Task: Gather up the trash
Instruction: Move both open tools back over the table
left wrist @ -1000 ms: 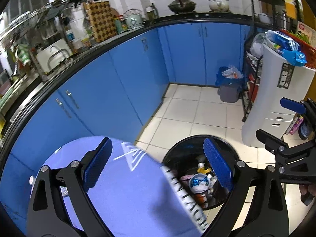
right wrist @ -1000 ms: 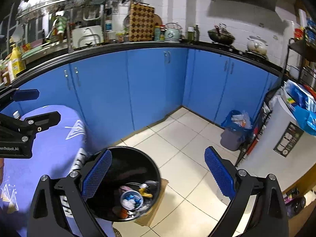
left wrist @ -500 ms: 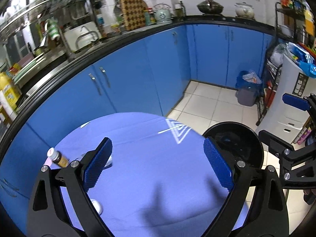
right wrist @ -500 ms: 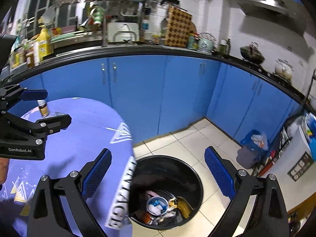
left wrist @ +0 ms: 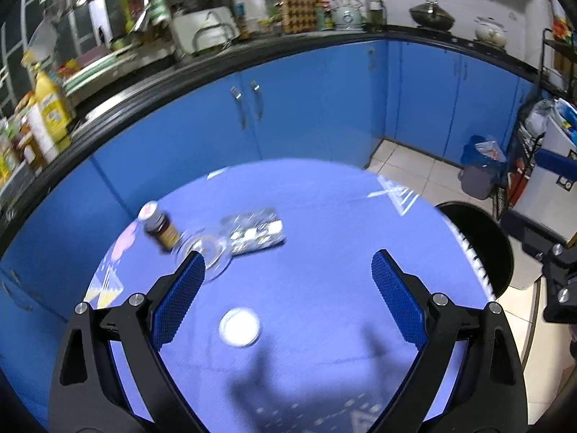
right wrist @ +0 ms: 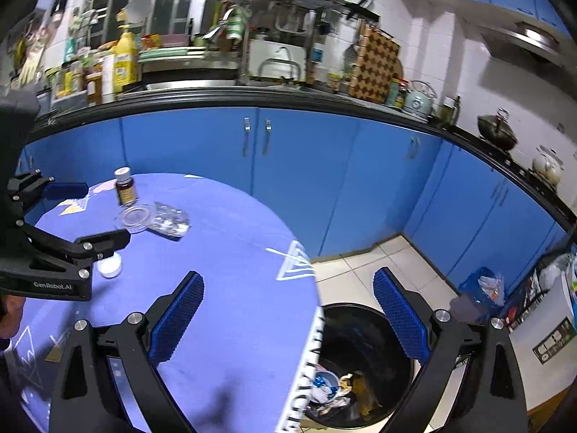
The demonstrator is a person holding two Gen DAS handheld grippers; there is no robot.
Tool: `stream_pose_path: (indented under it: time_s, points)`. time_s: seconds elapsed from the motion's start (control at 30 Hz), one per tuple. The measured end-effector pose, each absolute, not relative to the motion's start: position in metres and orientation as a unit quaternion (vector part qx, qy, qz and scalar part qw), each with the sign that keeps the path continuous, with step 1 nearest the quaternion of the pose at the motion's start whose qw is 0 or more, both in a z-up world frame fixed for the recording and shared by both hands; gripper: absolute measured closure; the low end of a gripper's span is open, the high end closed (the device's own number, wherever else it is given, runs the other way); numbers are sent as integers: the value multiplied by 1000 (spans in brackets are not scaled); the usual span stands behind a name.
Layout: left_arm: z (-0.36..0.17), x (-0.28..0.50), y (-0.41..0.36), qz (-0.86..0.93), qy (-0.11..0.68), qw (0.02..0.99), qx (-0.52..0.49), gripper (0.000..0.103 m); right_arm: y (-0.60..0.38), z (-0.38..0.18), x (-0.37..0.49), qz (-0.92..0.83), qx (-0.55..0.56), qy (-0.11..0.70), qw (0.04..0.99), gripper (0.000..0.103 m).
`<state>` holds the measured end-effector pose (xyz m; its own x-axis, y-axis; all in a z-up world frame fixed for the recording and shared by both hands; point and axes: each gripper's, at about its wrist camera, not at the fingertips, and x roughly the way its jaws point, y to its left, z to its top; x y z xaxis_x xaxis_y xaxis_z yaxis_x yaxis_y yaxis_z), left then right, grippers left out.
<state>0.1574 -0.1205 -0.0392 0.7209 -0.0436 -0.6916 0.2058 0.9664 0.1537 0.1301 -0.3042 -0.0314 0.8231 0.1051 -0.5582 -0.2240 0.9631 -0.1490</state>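
Note:
On the round blue-clothed table lie a silver foil wrapper, a clear round lid, a small brown bottle with a white cap and a white cap. My left gripper hangs open above the table, the white cap just below its gap. My right gripper stands open and empty over the table's right edge. Beside the table, a black trash bin holds crumpled rubbish.
Blue cabinets under a black counter curve behind the table. A small grey bin with a blue bag stands on the tiled floor by a rack and a white appliance at the right.
Both grippers have swung left, from over the black bin to over the table. The wrapper, lid, bottle and white cap have come into view. Both stay open and empty.

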Motion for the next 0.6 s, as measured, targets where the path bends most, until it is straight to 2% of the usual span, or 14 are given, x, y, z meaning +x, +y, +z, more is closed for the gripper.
stream_pose_path:
  time_s: [0.33, 0.6]
  points:
    - [-73, 151, -62, -38, 402, 911, 83, 11, -254, -40, 135, 109, -137, 294, 940, 10]
    - [-94, 157, -49, -40, 423, 902, 78, 11, -229, -53, 143, 112, -157, 309, 931, 10]
